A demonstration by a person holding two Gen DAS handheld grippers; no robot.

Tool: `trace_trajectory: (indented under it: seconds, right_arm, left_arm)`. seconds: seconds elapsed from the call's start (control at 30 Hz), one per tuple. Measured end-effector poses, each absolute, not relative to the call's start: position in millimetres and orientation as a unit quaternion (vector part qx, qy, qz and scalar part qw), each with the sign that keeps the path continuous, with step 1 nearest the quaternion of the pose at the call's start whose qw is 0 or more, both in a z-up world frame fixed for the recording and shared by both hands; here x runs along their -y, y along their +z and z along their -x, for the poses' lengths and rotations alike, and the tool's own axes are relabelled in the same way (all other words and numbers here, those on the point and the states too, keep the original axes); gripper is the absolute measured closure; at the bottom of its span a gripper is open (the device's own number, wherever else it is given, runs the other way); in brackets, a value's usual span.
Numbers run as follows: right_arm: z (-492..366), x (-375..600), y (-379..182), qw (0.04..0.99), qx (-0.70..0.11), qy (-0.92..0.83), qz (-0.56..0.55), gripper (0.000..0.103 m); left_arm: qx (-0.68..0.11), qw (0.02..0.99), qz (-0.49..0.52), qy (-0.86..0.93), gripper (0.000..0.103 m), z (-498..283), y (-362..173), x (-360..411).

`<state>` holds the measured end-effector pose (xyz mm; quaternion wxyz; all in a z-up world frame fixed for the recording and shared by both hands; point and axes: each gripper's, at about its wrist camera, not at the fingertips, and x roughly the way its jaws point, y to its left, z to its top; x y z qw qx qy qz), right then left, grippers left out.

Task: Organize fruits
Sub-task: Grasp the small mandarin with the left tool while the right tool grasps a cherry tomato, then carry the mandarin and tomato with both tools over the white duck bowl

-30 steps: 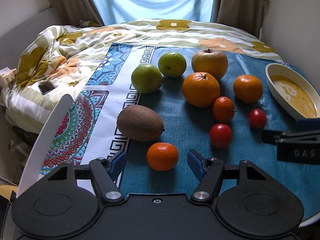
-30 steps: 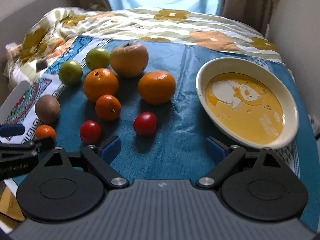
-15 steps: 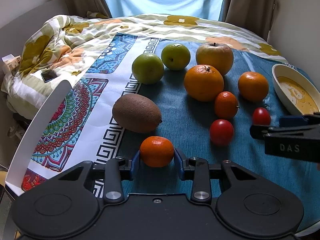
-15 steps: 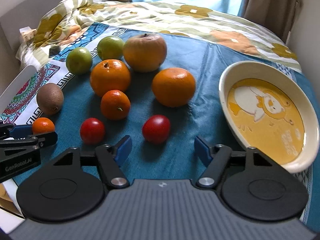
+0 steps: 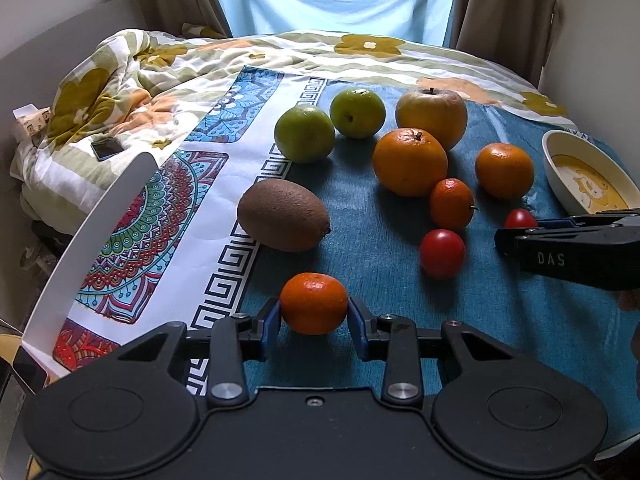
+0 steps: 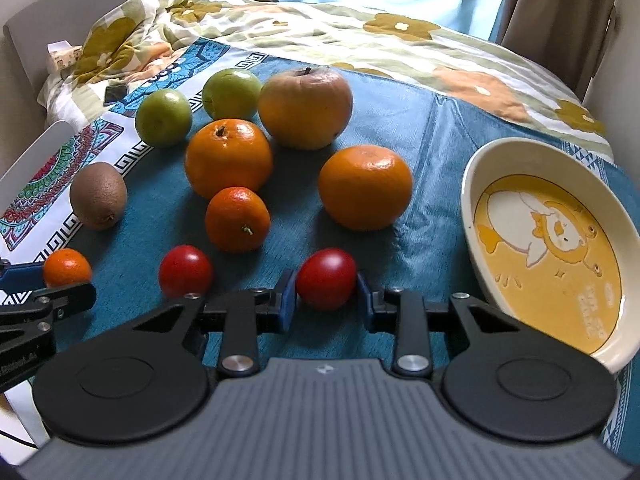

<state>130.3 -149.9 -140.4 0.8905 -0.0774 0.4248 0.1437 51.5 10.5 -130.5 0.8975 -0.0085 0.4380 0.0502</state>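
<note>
Left gripper [image 5: 314,314] is clamping a small mandarin [image 5: 314,303]; right gripper [image 6: 326,294] is pinching a soft, easily bruised tomato [image 6: 326,284] at its widest part.

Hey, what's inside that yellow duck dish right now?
Nothing yet: the dish shows only its printed duck. Its near edge is hidden by the right gripper, shut on a red tomato beside it.

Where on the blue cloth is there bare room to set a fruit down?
Bare cloth lies between the big orange and the dish, and behind them toward the quilt. The dish itself is empty. It is crowded on the left, from the apple to the kiwi.
</note>
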Motion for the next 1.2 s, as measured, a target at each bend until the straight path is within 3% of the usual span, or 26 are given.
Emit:
trace_trajectory:
  seconds: [0.73,1.2]
  right_arm:
    - [-73,228,-49,0.921,-0.376,0.102,0.022,0.056]
    - [-78,308,-30,0.93,-0.366,0.008,-0.016,0.056]
  left_arm:
    - [-0.363,0.931,-0.036,-0.013,0.063,-35,-28,47]
    - [-0.342,0.925,-0.073,-0.145,0.063,-88,-19,124]
